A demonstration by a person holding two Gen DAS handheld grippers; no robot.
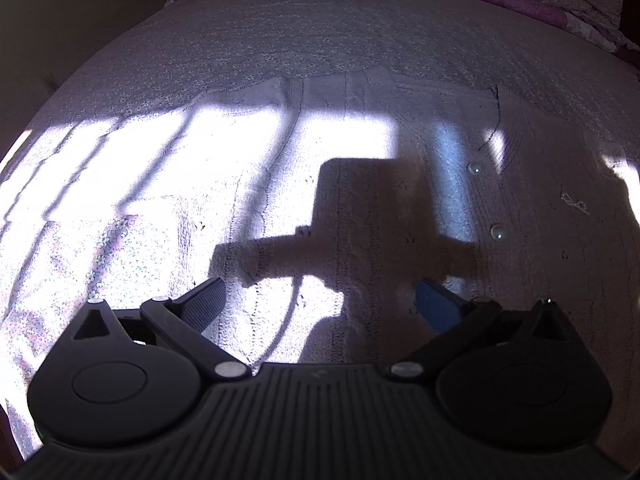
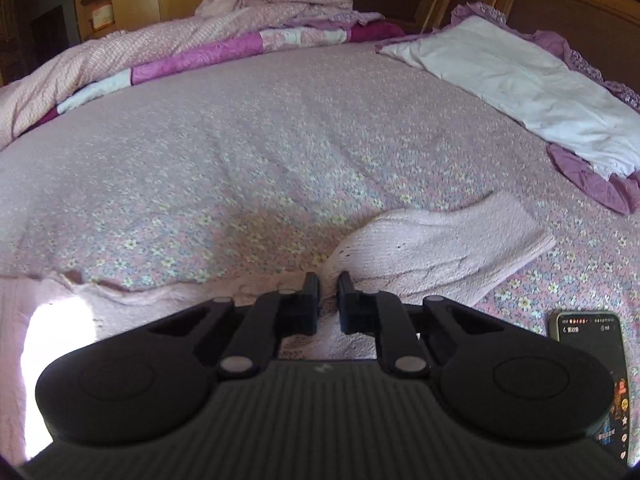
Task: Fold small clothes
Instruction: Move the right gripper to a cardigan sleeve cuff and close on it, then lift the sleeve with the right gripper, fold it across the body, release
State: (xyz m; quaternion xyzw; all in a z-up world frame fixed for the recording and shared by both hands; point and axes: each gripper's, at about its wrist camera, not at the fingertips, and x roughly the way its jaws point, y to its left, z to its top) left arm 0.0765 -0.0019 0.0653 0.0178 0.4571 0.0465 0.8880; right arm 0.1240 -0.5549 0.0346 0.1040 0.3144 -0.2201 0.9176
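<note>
**Pink knit garment spread on the bed, right tool pinching its edge**

The bed fills both views, covered by a floral sheet in pale pink. Along its far edge lies a bunched quilt with purple and white patches, and toward the right corner a white pillow with a purple frilled border.

The pink knit garment lies flat on the sheet near the front. In the right wrist view one sleeve stretches out to the right; in the left wrist view its body is crossed by bright sunlight and the shadow of a tool, with two small round buttons on the right.

A phone with a lit screen rests on the sheet, just right of the garment.

The right tool has its jaws nearly together, clamped on a raised fold of the knit where the sleeve meets the body. The left tool hangs over the garment with its jaws wide apart, nothing between them.
</note>
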